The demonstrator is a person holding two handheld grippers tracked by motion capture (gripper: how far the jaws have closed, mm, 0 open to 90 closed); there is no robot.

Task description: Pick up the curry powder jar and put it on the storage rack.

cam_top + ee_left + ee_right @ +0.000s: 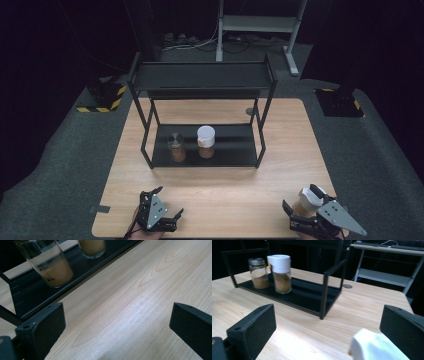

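A white-capped jar (308,199) stands on the surface (225,195) at its near right edge, between the wide-open jaws of the right hand-held gripper (329,327) — nothing is clamped yet. The left hand-held gripper (162,207) is held wide open and empty over bare wood. On the rack's lower shelf (235,145) two spice jars (176,147) (205,141) are seen. If the jaws are closed off-centre on the cap, the jar could be tipped — or pushed off the nearby edge.
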